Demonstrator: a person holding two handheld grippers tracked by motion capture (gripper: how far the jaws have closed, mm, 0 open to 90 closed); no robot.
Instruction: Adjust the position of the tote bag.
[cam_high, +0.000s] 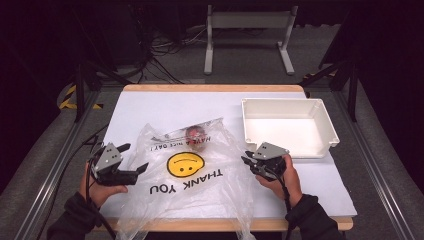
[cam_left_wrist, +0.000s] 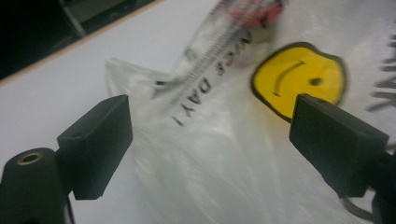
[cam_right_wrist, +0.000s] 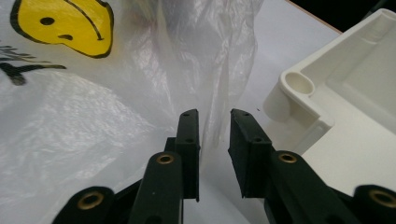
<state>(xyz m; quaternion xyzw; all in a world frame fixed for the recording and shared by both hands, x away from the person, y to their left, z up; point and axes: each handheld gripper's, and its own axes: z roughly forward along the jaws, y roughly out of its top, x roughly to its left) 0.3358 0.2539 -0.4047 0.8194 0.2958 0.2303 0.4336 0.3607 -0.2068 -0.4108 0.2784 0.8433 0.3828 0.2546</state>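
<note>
A clear plastic bag printed with a yellow smiley and "THANK YOU" lies spread on the white table top. A small red item sits inside it near the far end. My left gripper is at the bag's left edge, its jaws wide open over the film with nothing gripped; the smiley and the red item lie ahead of it. My right gripper is at the bag's right edge. Its jaws stand narrowly apart, with a raised fold of the bag in the gap, not pinched.
A white plastic tray stands empty at the back right of the table, its near corner close to my right gripper. The white sheet covers a wooden table top. Metal rails run along both sides, and cables lie on the floor beyond.
</note>
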